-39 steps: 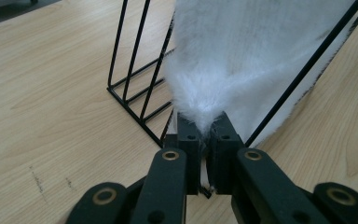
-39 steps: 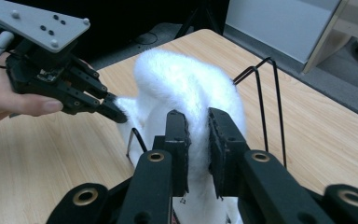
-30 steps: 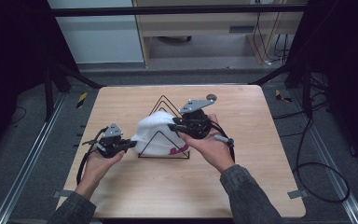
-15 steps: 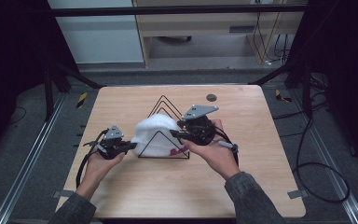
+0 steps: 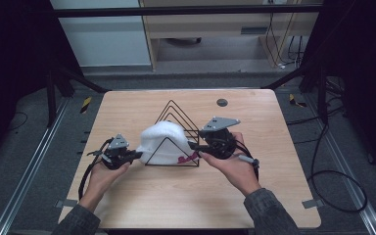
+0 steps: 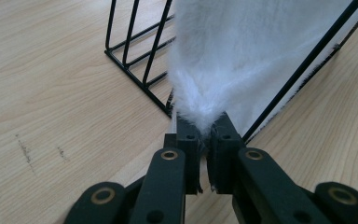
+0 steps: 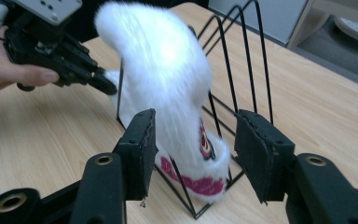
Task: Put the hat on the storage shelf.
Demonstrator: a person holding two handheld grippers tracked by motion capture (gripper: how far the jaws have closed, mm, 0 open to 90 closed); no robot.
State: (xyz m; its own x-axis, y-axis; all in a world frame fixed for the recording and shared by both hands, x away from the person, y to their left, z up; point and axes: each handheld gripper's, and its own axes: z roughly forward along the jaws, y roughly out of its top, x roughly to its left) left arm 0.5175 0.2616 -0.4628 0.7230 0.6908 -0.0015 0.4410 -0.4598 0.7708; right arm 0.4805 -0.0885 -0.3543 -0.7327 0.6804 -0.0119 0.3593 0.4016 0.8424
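On desk (image 5: 127, 205), centre: black wire rack (image 5: 176, 110) w/ triangular dividers, standing upright. White fluffy plush item (image 5: 162, 139) w/ pink markings sits draped in the rack, between the front dividers; exact type of item cannot be told.

Left claw (image 5: 136, 155): clenched on plush item's left edge. Left gripper view confirms jaws pressed together w/ a pinch of white fur (image 6: 205, 116) between tips, just beside rack's corner wire (image 6: 144, 88).

Right claw (image 5: 194, 147): released. Right gripper view shows jaws spread wide, plush item's pink-marked end (image 7: 200, 182) and a front rack wire (image 7: 179, 186) between them, pads (image 7: 142, 149) not touching fur. Left claw (image 7: 100, 84) appears there at upper left, w/ person's hand (image 7: 9, 60) around it.

Right hand (image 5: 232, 169) rests low over desk, right of rack.
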